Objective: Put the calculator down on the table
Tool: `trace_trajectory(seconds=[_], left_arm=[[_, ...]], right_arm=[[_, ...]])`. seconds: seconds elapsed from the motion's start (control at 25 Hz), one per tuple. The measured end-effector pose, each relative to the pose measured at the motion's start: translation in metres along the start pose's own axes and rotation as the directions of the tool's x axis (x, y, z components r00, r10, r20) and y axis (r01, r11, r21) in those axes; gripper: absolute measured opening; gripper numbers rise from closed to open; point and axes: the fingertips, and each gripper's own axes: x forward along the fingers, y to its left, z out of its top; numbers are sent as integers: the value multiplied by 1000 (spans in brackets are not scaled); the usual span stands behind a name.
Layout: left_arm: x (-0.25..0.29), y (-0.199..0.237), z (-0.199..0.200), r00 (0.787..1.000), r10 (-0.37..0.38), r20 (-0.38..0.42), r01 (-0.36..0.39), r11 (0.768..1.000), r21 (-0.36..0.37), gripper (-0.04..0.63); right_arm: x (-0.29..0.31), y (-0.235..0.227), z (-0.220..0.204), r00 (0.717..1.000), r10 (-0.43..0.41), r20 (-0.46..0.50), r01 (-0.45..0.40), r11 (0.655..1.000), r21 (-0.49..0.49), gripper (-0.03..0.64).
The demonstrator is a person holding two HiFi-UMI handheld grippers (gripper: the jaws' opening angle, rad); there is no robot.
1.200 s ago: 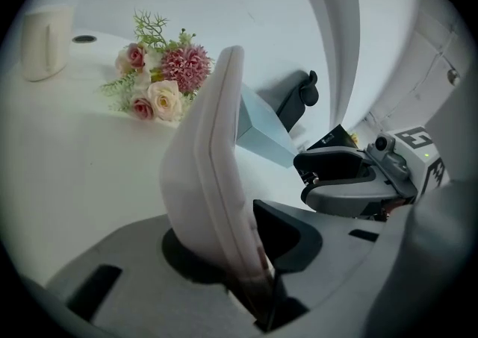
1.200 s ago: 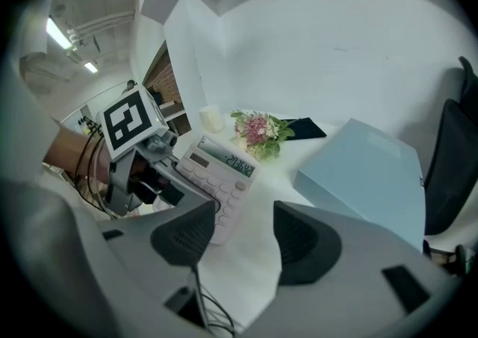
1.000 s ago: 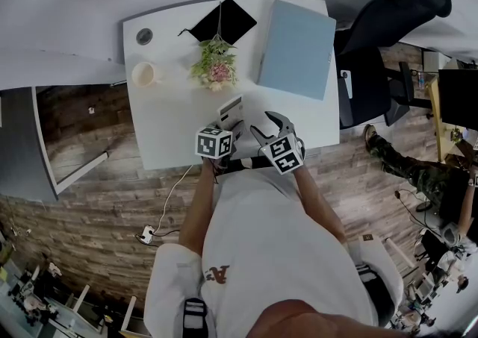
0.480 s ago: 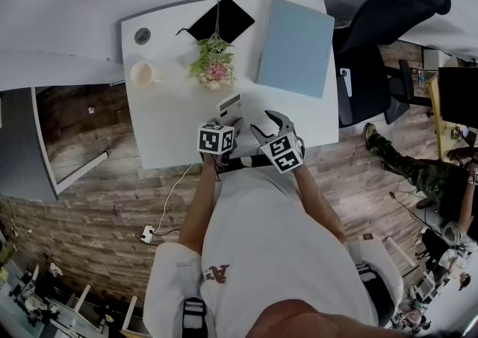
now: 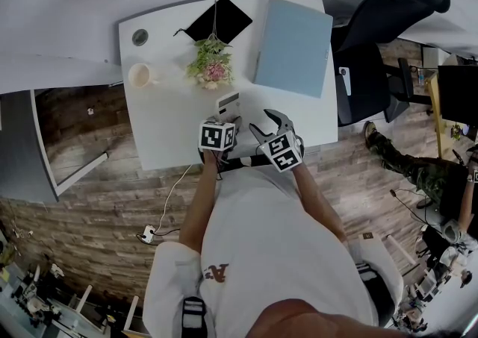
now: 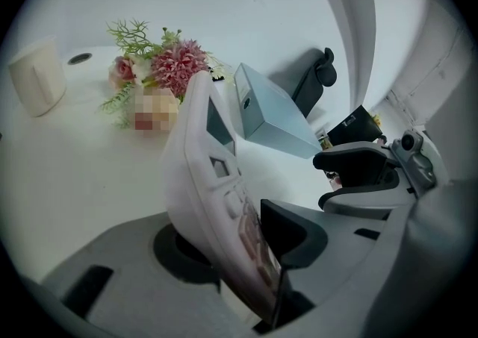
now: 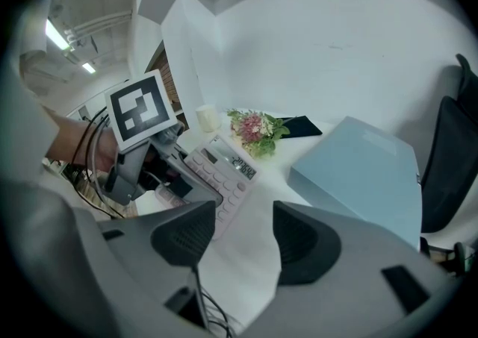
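A white calculator (image 5: 228,104) is at the front edge of the white table (image 5: 164,127), its far end down near the tabletop. My left gripper (image 5: 230,121) holds its near end. In the left gripper view the calculator (image 6: 216,180) stands edge-on between the jaws of the left gripper (image 6: 231,247). Both pads still touch it, and the jaws have just been opening. The right gripper view has the calculator (image 7: 224,169) to the left. My right gripper (image 5: 263,123) hovers just right of it, open and empty, its jaws (image 7: 237,236) over bare table.
Behind the calculator lie a flower bunch (image 5: 212,60), a cream cup (image 5: 142,74), a black notebook (image 5: 222,22) and a large pale blue box (image 5: 293,45). A black office chair (image 5: 381,38) stands to the right of the table. A cable runs down to a floor socket (image 5: 147,235).
My left gripper has tipped a little with the calculator still between its jaws. The right gripper has kept still.
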Motion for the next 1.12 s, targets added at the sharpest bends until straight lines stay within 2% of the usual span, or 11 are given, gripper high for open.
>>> trace_trajectory(seconds=[0.08,0.32,0.6,1.12], left_arm=[[-1,6,0,1000,28,-14,-28,999,22,220],[-3,12,-3,999,30,-24,-29,1000,10,250],[-4,20,-3,999,38,8,-38,999,22,299],[-8,21,-1,995,78,57,-81,995,55,342]], right_arm=[[0,0,1,1000,0,0,0,1000,1,247],[0,-1,0,1000,-2,-10,3,1000,6,245],[3,-3,4,1000,-7,2,7,1000,6,243],[7,0,1,999,-4,-35,4,1000,1,242]])
